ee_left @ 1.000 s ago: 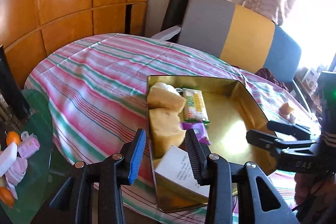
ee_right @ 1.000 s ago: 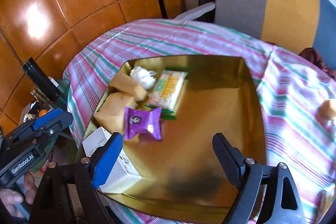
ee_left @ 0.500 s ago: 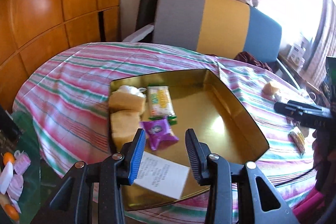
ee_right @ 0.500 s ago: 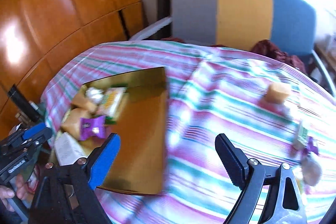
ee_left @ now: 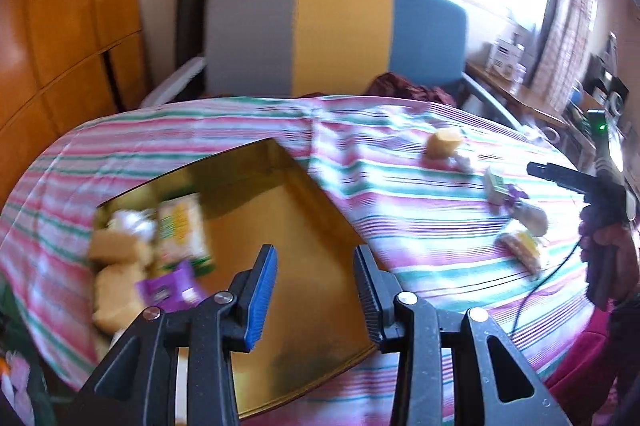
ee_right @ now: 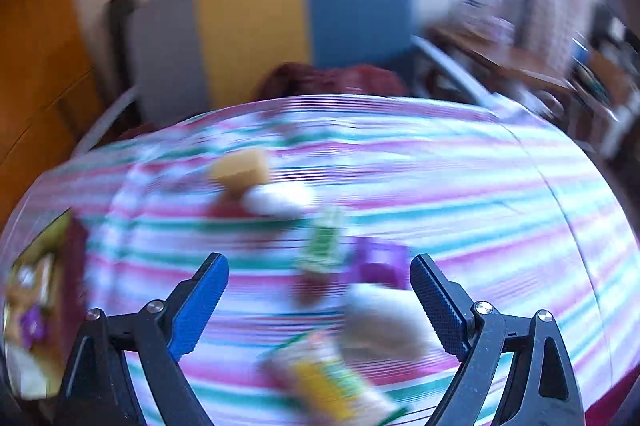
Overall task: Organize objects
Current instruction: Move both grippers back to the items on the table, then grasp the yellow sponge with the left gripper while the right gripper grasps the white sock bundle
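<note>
left claw (ee_left: 316, 290): slightly spread, empty | right claw (ee_right: 320, 300): wide, empty | packet (ee_left: 182, 226) print: blurred, unreadable

Left wrist: above gold tray (ee_left: 320, 210), angled down across bench (ee_left: 400, 234) | Right wrist: blurred, above loose snacks (ee_right: 332, 246) | Shared: striped cloth, tricolour chair (ee_left: 340, 34)

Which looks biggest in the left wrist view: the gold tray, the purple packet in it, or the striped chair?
1. Striped chair, although it stands farthest away.
2. Gold tray, comparable in picture area but nearer the camera, so these two are unsure.
3. Purple packet, clearly smallest.
</note>
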### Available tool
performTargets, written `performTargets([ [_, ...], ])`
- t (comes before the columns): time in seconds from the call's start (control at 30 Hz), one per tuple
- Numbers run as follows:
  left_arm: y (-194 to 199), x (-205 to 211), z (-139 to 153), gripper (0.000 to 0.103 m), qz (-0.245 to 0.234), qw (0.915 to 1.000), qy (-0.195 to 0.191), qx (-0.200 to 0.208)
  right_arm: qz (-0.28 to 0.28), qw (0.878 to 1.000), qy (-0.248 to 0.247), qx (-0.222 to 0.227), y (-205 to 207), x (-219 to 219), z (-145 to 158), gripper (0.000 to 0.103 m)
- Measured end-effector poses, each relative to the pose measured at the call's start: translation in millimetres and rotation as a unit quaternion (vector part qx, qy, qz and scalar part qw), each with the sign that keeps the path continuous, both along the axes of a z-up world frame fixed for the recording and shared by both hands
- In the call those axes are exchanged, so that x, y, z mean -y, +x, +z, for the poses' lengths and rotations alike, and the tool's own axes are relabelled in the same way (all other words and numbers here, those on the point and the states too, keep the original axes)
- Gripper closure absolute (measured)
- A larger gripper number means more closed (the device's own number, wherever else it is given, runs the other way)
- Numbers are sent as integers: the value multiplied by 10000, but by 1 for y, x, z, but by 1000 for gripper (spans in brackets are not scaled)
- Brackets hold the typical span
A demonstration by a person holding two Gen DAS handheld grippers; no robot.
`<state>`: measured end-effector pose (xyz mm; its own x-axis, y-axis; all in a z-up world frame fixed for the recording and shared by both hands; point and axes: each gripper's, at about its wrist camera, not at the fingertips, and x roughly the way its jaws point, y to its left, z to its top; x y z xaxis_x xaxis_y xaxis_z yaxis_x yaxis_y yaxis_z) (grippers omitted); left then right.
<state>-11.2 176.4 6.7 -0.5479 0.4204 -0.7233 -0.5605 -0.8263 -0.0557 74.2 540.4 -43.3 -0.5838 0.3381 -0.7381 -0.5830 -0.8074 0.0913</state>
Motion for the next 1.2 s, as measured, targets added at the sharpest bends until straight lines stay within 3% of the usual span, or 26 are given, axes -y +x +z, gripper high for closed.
performTargets([
  [0.13, -6, -45, -4, 64, -343, 9992, -55, 177, -831, 9945, -611, -192, 21, -45, -13, 10],
  [0.23, -15, -81, -9, 62, -532, 9971, -11, 536, -1137, 9892, -842, -392, 35, -58, -10, 10],
  [0.4, -34, -134, -22, 54, -762, 9890, 210, 1252, -1321, 9831, -1164, -505, 43, -64, -12, 10],
  [0.6, -67, -190, -35, 32, -744, 9809, 446, 1741, -1193, 9824, -1334, -545, 43, -61, -12, 10],
  [0.67, -77, -205, -38, 24, -717, 9797, 492, 1808, -1126, 9823, -1408, -515, 41, -60, -15, 9],
  [0.93, -120, -282, -56, 16, -582, 9769, 417, 2015, -986, 9786, -1719, -550, 39, -60, -20, 9],
  [1.2, -147, -339, -86, 14, -487, 9810, -183, 1867, -968, 9758, -1884, -534, 38, -62, -24, 9],
])
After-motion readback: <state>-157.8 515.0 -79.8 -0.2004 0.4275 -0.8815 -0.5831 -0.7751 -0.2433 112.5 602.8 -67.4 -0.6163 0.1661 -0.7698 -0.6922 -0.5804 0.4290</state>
